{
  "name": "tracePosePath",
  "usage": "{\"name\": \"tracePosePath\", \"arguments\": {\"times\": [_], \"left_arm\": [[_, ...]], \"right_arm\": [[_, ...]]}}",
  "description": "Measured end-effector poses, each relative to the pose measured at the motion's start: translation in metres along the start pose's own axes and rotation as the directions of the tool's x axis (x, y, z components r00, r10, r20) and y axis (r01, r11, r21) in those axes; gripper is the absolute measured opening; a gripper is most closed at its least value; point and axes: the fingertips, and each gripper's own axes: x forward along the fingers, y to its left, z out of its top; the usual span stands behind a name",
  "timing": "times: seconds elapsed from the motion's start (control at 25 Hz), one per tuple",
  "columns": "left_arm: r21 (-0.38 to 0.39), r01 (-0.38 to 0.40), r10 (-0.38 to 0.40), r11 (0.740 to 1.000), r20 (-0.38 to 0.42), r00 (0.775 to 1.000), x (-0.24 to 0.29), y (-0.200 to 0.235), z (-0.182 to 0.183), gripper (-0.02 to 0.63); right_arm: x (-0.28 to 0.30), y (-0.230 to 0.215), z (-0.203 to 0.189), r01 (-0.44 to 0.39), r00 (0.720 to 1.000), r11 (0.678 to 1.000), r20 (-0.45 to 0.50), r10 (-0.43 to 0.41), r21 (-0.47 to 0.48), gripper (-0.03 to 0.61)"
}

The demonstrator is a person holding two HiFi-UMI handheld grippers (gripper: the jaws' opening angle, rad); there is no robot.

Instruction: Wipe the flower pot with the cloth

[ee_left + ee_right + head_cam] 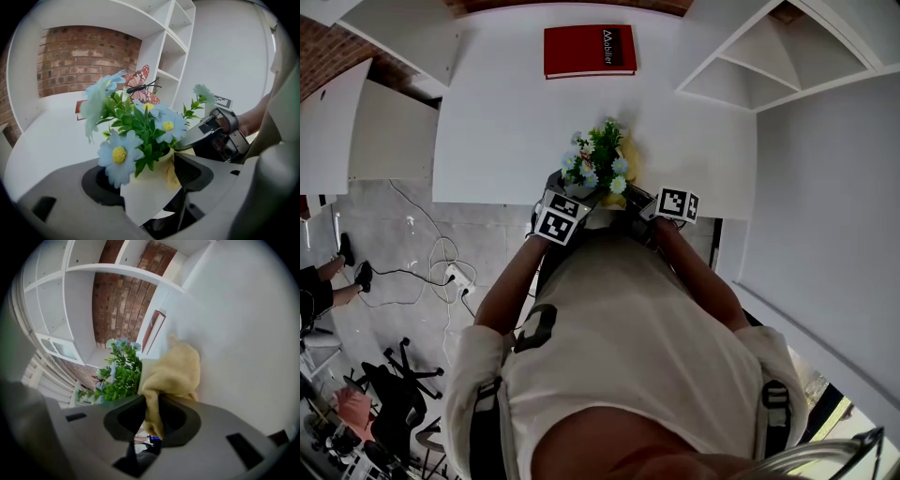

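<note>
Item: flower pot [140, 199]. I'm holding it roughly upright, left gripper [146, 180] jaws clamping its sides.
Item: cloth [174, 371]. Right gripper [152, 414] pinching it shut, pressing it against pot's right flank.
Judging next wipe as running leftward across pot.

Head view steeply down, gripper views close from opposite sides, sharing flowers [598, 159]

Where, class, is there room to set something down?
Bare white table between the red book and the white pot of blue flowers, and left of the book. Crowded at the near edge around pot and yellow cloth.
</note>
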Motion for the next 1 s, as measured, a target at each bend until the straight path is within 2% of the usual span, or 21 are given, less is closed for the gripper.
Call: {"name": "tracePosePath", "arguments": {"times": [0.16,0.4,0.72,0.88,1.0], "left_arm": [[0.004,-0.039,0.039,0.999,0.0,0.999,0.002,0.0,-0.001,0.334],[0.001,-0.044,0.044,0.999,-0.018,0.999,-0.001,-0.006,-0.007,0.334],[-0.06,-0.066,0.066,0.996,-0.013,0.998,0.002,-0.01,-0.006,0.334],[-0.12,-0.058,0.059,0.991,0.001,0.998,0.001,-0.011,-0.003,0.334],[-0.127,-0.046,0.046,0.991,0.001,0.999,-0.001,-0.013,-0.004,0.334]], "right_arm": [[0.004,-0.016,-0.007,0.041,0.997,0.999,-0.059,-0.042,-0.016,0.086],[0.001,-0.009,0.002,0.05,0.994,0.995,-0.089,-0.057,-0.081,0.086],[-0.005,0.053,0.039,-0.161,0.984,0.98,-0.096,0.15,-0.117,0.086],[-0.003,0.044,0.032,-0.144,0.988,0.986,-0.062,0.139,-0.084,0.086],[-0.007,0.027,0.03,-0.133,0.991,0.991,0.0,0.133,-0.021,0.084]]}}
